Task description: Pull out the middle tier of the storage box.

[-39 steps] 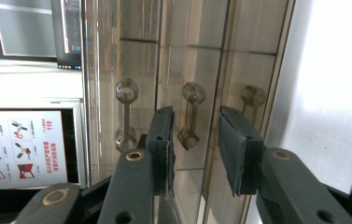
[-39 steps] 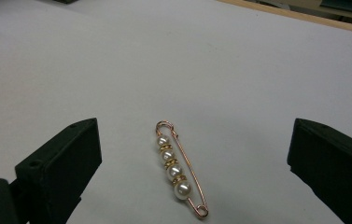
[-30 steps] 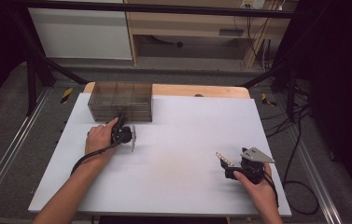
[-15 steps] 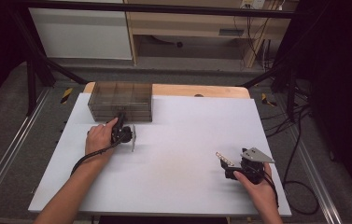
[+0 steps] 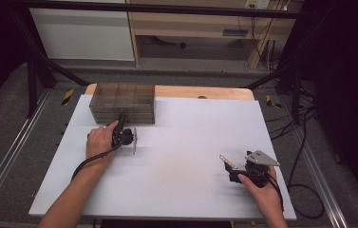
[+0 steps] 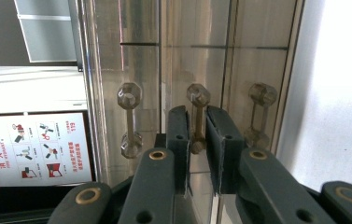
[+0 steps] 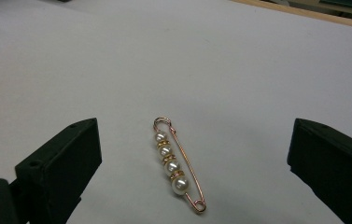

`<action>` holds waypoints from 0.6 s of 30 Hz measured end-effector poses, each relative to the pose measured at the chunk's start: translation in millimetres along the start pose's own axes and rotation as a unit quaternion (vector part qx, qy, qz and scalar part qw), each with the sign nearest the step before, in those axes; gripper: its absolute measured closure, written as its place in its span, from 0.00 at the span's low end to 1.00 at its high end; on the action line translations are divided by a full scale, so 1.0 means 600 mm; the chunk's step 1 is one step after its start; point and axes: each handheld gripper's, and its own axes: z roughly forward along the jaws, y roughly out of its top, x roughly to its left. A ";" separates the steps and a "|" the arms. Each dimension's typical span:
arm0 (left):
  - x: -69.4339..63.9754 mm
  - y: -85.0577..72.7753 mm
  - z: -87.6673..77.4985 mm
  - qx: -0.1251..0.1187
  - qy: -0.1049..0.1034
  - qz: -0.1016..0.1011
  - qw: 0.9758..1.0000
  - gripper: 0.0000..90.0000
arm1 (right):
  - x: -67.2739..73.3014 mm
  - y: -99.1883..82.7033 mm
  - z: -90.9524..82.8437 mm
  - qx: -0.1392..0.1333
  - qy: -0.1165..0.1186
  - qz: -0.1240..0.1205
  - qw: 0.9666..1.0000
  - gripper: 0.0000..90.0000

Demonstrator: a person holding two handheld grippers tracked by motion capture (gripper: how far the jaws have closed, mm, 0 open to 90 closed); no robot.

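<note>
— Narrowed since the earlier frames: gap of the left tongs, just been closing. Both hands otherwise placed as before.

— Item between them?

— Middle one of three clear faceted bar handles on the smoky transparent plastic drawer box, at the far left of the white bench. Pads hard up on either side of the bar; whether already pressing, not to be told.

— Right tongs?

— Wide open, nothing held, low at the near right of the bench. Gold-wire safety-pin brooch with four white pearls flat on the bench between and just ahead of the tips, touching neither.

— Meaning for the work?

— Judged: grip on the middle handle nearly made, drawer not yet pulled out. Likely next: finish the squeeze, draw straight back. Brooch untouched, probably bound for that drawer.
</note>
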 end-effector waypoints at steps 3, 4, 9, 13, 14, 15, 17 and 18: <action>-0.001 0.002 0.000 -0.001 0.002 0.005 1.000 0.89 | 0.000 0.000 0.000 0.000 0.000 0.000 1.000 0.04; -0.001 0.003 0.000 -0.003 0.002 0.005 1.000 0.88 | 0.000 0.000 0.000 0.000 0.000 0.000 1.000 0.04; -0.001 0.006 0.000 -0.002 0.001 0.002 1.000 0.87 | 0.000 -0.001 0.001 0.002 0.000 -0.003 1.000 0.04; -0.002 0.010 0.000 -0.003 0.001 0.005 1.000 0.86 | 0.001 -0.001 0.002 0.004 0.001 -0.002 1.000 0.04; -0.002 0.010 0.000 -0.003 0.001 0.005 1.000 0.87 | 0.001 -0.001 0.002 0.004 0.001 -0.002 1.000 0.04; -0.002 0.009 0.001 -0.004 0.002 0.002 1.000 0.87 | 0.001 -0.001 0.003 0.005 0.001 -0.003 1.000 0.04; -0.001 0.007 0.000 -0.003 0.001 0.002 1.000 0.89 | 0.001 -0.002 0.002 0.007 0.001 -0.005 1.000 0.04; -0.002 0.008 0.000 -0.003 0.003 0.004 1.000 0.90 | 0.002 -0.002 0.002 0.008 0.001 -0.005 1.000 0.04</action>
